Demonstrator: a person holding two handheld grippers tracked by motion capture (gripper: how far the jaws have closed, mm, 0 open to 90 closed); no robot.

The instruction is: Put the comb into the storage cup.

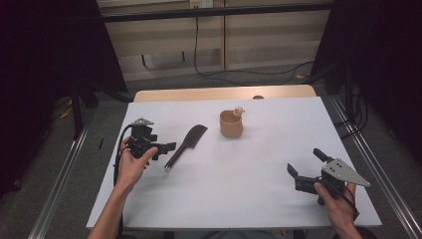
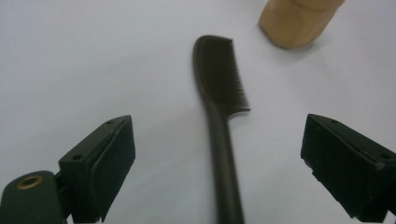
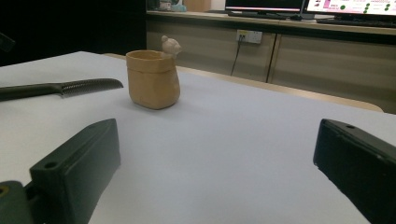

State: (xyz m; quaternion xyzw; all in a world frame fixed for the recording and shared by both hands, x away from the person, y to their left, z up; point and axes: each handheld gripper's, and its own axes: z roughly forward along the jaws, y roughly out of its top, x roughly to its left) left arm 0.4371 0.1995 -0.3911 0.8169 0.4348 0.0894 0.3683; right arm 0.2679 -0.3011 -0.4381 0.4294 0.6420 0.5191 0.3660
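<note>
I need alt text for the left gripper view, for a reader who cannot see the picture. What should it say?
A black comb lies flat on the white table, its handle running down between the two open black jaws of the left gripper, which do not touch it. A tan cup stands beyond the comb's toothed end, at the upper right.

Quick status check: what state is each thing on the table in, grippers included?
Comb: lying flat on the table, between the left gripper's jaws, not gripped.
Cup: upright, apart from the comb, small figure on its rim.
Left gripper: open.
Right gripper: open, nothing between its jaws.
</note>
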